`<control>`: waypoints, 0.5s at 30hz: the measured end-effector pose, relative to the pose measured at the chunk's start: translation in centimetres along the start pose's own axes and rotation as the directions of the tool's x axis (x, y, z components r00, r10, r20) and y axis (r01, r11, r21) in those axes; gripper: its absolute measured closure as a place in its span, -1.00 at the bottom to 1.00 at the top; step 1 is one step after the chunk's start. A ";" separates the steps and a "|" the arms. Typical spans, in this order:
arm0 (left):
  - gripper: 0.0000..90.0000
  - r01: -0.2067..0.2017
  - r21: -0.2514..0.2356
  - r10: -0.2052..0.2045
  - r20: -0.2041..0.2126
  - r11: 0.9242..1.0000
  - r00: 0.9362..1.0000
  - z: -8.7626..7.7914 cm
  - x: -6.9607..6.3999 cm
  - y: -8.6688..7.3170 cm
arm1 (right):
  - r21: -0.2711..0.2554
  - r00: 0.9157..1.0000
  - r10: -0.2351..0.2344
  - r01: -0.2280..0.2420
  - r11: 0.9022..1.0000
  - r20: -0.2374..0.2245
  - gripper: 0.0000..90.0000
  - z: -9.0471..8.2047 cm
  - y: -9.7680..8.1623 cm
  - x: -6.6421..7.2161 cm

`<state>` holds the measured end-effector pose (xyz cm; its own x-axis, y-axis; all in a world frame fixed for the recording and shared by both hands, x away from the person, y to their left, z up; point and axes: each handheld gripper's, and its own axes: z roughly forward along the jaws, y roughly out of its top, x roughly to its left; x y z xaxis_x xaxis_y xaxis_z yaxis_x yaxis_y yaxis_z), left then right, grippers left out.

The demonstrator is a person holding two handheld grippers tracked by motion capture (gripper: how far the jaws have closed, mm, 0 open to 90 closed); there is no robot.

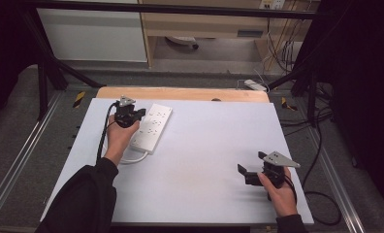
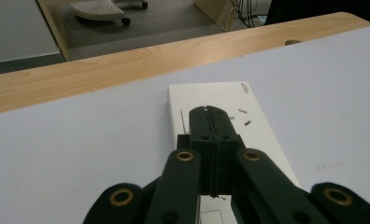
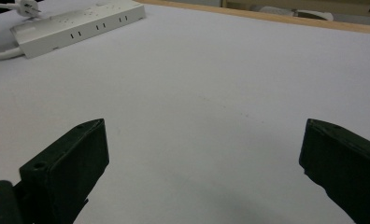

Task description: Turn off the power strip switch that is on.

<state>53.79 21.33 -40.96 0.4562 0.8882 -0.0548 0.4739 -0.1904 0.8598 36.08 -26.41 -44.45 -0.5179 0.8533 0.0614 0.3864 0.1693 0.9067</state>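
White power strip (image 1: 152,127): lies flat at the far left of the table (image 1: 204,160), its cord curling toward the near edge. Left tool (image 2: 206,112): jaws pressed together, empty, poised over the strip. Right tool (image 3: 204,154): jaws spread wide, empty, well apart at the near right.

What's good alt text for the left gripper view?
The left tongs, jaws shut together with nothing between them, sit over a white power strip lying on the pale table surface. A wooden table edge runs behind it, with floor beyond.
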 end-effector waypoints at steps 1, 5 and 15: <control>1.00 -0.002 0.006 0.002 0.001 1.000 1.000 0.2 0.0 -0.1 | 0.000 1.000 0.000 0.000 1.000 -0.001 -0.96 0.0 0.0 0.0; 1.00 0.005 0.016 -0.005 0.001 1.000 1.000 0.8 0.1 -0.4 | 0.000 1.000 0.000 0.000 1.000 -0.002 -0.96 0.0 0.0 0.0; 1.00 -0.002 0.044 0.002 -0.005 0.999 1.000 2.0 0.7 -1.2 | 0.003 1.000 0.002 -0.002 1.000 -0.003 -0.96 0.1 -0.1 -0.1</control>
<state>55.05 21.33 -43.09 0.4534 0.8899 -0.0502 0.5057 -0.2104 0.8367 36.18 -26.51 -44.53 -0.5198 0.8519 0.0646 0.3894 0.1689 0.9055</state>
